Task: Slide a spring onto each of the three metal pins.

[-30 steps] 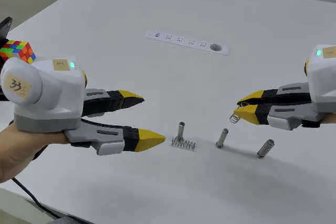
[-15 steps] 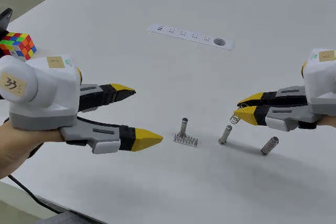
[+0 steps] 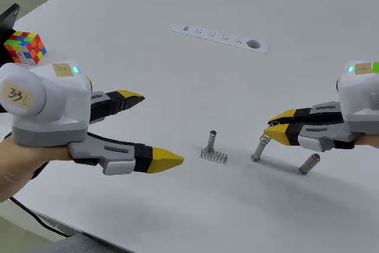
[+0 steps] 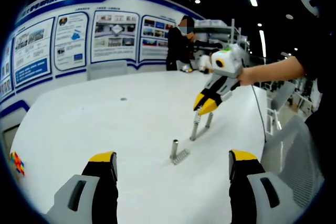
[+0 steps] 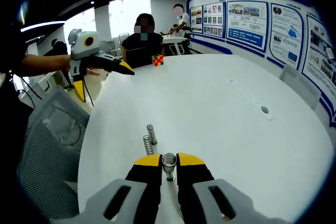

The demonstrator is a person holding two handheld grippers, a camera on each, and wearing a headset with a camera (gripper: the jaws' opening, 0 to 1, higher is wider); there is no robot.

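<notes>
— So, what do we have, biggest first?

— We see a white table [image 3: 177, 69], matte and smooth, with a curved near edge. Over its left side hovers the left gripper [image 3: 161, 128]. It has a white shell, grey and black fingers and pointed yellow tips, which are spread wide with nothing between them.

— And the other one?

— The right gripper [image 3: 268, 122] is built the same and sits at the right. Its tips are pressed together on a spring [image 3: 265, 140].

— Anything farther back?

— A long, flat white strip [image 3: 219, 37] of sockets lies across the far side. A many-coloured cube [image 3: 23, 47] sits near the left edge.

— Now the pins?

— We make out two bare ones near the middle of the table. Each is a slim, plain cylinder of dull grey metal. The left pin [image 3: 211, 139] stands with nothing on it. The middle pin [image 3: 257, 152] has the pinched spring at its top end, but we cannot tell whether the coil is already around the tip. In the right gripper view we look straight into the coil's round opening between the yellow tips.

— And the smallest things?

— A third spring [image 3: 309, 163] stands in line to the right, and its coils cover whatever is inside. A loose spring [image 3: 213, 156] of thin bright wire in tight, even turns lies on its side just beside the left pin's foot.
</notes>
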